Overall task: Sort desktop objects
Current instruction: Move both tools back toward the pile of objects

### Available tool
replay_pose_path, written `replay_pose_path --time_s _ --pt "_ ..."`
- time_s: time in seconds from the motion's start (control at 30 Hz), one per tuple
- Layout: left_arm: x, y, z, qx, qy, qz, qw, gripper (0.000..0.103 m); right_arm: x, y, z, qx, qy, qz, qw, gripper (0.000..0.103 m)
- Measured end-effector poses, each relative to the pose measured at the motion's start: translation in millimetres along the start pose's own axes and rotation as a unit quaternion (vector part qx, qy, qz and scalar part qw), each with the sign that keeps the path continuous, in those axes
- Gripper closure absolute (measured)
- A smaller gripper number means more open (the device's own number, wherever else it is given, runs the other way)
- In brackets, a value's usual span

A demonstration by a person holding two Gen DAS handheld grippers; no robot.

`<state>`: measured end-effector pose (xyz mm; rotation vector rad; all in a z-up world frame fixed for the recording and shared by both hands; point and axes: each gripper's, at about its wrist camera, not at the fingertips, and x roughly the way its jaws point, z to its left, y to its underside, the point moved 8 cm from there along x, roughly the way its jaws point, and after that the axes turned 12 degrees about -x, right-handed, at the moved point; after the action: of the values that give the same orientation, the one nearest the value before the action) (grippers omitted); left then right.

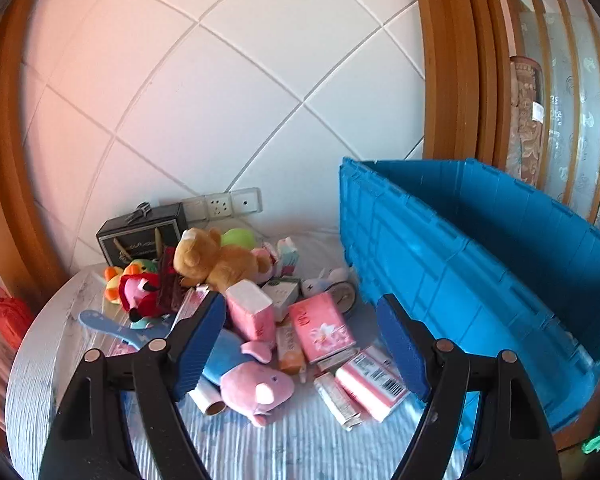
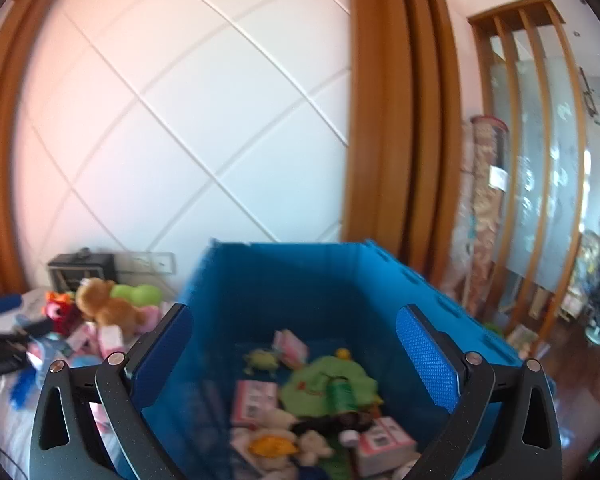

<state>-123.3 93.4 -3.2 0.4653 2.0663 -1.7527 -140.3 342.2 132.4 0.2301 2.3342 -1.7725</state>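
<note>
The left gripper (image 1: 300, 344) was spread wide and empty, hovering above the clutter on the table (image 1: 44, 360). The right gripper (image 2: 294, 356) was likewise spread and empty, poised over the open bin (image 2: 268, 280), which stood at 3 o'clock of the pile in the left view. The step in hand appeared to be selecting the next item. Recommended procedure: the pig plush (image 1: 256, 388), lying at 6 o'clock of the pile and directly between the left fingers, was the most accessible target; the jaws should descend astride its body, close on the soft middle rather than an ear, lift clear of the bin wall, then release inside. Neighbouring flat packs should be taken singly, gripped across the short edge, since they overlapped. Count on the table, as far as visible: one bear (image 1: 212, 260) at 12 o'clock, one red plush (image 1: 140, 292) at 10 o'clock, one black box (image 1: 140, 236) at 11 o'clock, one comb (image 1: 112, 328) at 9 o'clock, one clock (image 1: 342, 294) at 2 o'clock, and at least four pink packs (image 1: 324, 326). Items already in the bin were too blurred for a reliable count; at least three pink packs and one green plush (image 2: 328, 376) were discernible.
</note>
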Motion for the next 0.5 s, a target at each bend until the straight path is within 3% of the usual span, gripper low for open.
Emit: replay_pose_path --time_s 0.3,0.5 --pt "26 61 111 -0.015 -0.051 0.057 0.9970 0.025 -36 -37 132 -0.033 -0.096 -0.075 0.992 0.000" --pt "46 101 169 -0.035 -0.074 0.099 0.9918 0.025 -29 -14 224 -0.026 -0.182 -0.069 0.981 0.000"
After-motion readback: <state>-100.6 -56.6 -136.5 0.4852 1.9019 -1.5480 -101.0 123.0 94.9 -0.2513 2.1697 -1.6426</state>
